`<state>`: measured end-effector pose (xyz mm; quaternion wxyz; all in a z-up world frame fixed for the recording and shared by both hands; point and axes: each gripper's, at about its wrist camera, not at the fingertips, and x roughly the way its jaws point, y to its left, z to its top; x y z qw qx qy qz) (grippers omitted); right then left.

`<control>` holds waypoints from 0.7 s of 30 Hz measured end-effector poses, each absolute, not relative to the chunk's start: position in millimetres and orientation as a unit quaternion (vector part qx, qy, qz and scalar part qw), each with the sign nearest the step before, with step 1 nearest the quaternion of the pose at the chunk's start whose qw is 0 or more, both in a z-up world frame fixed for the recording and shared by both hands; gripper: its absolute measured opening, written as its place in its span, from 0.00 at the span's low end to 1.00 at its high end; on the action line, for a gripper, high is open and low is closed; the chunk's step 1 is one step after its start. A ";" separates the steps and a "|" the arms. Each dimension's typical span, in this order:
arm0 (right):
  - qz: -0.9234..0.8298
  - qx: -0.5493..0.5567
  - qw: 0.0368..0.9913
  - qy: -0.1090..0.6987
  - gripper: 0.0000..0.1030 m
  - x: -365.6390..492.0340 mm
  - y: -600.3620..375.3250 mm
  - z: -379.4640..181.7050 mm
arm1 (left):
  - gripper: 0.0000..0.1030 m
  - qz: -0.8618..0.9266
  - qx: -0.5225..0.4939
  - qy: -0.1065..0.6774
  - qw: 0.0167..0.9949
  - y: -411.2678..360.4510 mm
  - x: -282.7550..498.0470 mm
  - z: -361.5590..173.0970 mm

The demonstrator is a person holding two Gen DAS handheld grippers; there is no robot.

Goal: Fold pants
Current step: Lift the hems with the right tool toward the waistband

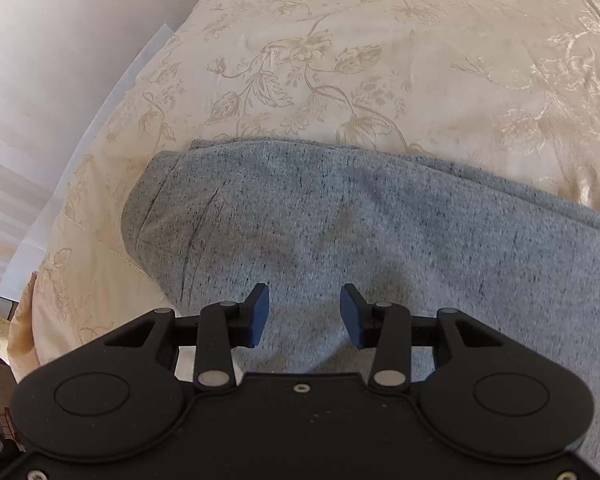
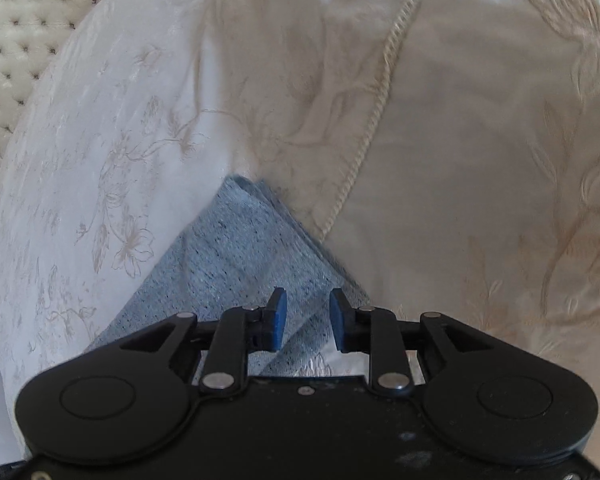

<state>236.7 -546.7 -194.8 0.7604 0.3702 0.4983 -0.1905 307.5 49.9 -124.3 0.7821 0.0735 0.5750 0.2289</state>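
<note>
Grey pants (image 1: 340, 216) lie on the floral bedspread (image 1: 340, 60), folded into a thick band running from 9 to 3 o'clock in the left view. Left gripper (image 1: 304, 316) hovers over the cloth, fingers spread, nothing between them. Right gripper (image 2: 308, 320) is also spread and empty, above a stacked corner (image 2: 244, 216) of the pants that points to 12 o'clock. The right view is blurred, so I can't say whether the fingertips brush the fabric.

Risks: a pinch at that corner may catch only the top layer and peel the stack apart. The slick bedspread could bunch into the grab. The rounded end at 9 o'clock may spring open if dragged.
</note>
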 end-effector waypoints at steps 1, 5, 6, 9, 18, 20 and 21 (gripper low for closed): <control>-0.193 0.386 0.756 0.492 0.26 232.2 -547.3 -198.5 | 0.49 0.227 0.075 0.574 0.783 49.5 305.6 -123.4; -0.209 0.422 0.744 0.474 0.26 232.3 -550.4 -208.4 | 0.50 0.224 0.076 0.573 0.785 47.5 299.4 -120.6; -0.210 0.425 0.741 0.475 0.26 234.1 -550.8 -211.0 | 0.49 0.223 0.074 0.574 0.785 47.4 298.4 -120.0; -0.218 0.415 0.743 0.478 0.04 236.5 -547.7 -212.3 | 0.49 0.221 0.068 0.573 0.786 48.1 295.1 -117.2; -0.223 0.305 0.774 0.508 0.07 231.4 -521.0 -197.4 | 0.49 0.225 0.048 0.573 0.787 63.1 283.0 -107.5; -0.236 0.307 0.755 0.529 0.18 235.7 -523.8 -208.6 | 0.50 0.227 0.041 0.570 0.789 71.5 277.0 -101.1; -0.248 0.306 0.750 0.532 0.21 236.0 -523.9 -209.1 | 0.50 0.228 0.039 0.567 0.791 76.9 273.8 -97.4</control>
